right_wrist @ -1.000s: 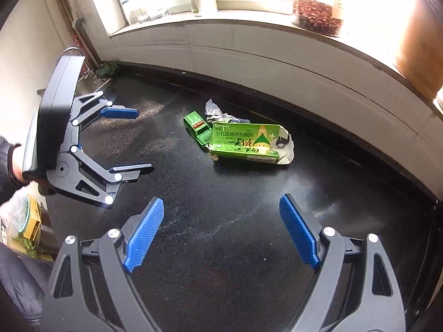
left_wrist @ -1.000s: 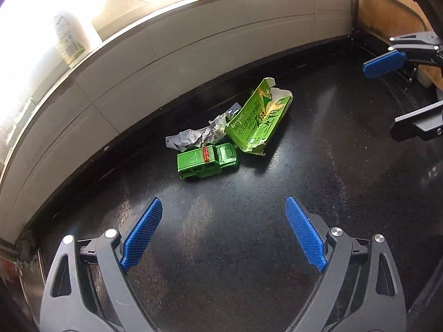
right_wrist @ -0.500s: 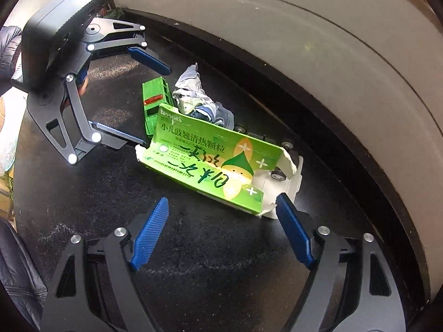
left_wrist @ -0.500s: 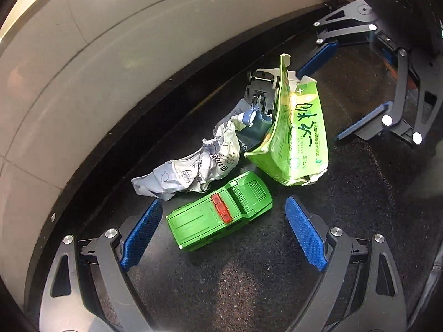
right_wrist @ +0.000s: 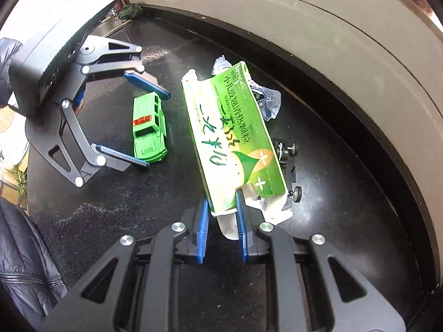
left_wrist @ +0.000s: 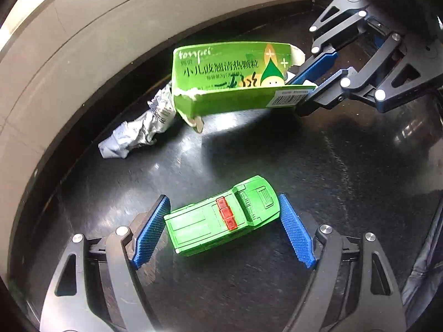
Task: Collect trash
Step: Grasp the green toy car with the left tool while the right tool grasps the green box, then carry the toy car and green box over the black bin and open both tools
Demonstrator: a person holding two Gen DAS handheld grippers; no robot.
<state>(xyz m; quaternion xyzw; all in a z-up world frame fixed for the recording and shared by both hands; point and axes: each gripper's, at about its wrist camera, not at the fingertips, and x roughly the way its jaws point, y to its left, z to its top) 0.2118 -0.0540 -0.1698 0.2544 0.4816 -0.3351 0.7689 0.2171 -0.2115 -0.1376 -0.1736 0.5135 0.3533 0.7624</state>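
Two handheld grippers work over a dark, glossy countertop (left_wrist: 346, 166) that runs along a pale curved wall (left_wrist: 69, 63).

From the left wrist camera, the left gripper (left_wrist: 223, 225) fills the near edge, its blue-padded fingers (left_wrist: 151, 231) spread wide. A green toy car (left_wrist: 221, 218) lies on the counter between them, its rear end touching or nearly touching the left pad, its front just beside the right pad. Farther off, a torn green medicine box (left_wrist: 229, 83) with printed Chinese text is tilted, one end lifted. Left of the box, against the foot of the wall, lies a crumpled grey wrapper (left_wrist: 138, 132), touching the box's lower corner. The right gripper (left_wrist: 313, 83) reaches in from the far right, pinching the box's barcode end.

From the right wrist camera, the right gripper (right_wrist: 221, 221) sits at the near edge with its blue pads narrowed onto the box's (right_wrist: 235, 138) torn near end, holding it. The box stretches away toward the wall. The wrapper (right_wrist: 265, 96) shows behind its far end. Right of the box lies a black toy chassis (right_wrist: 288, 163) with small wheels. On the left, the left gripper (right_wrist: 144, 127) straddles the car (right_wrist: 149, 130), fingers wide apart.
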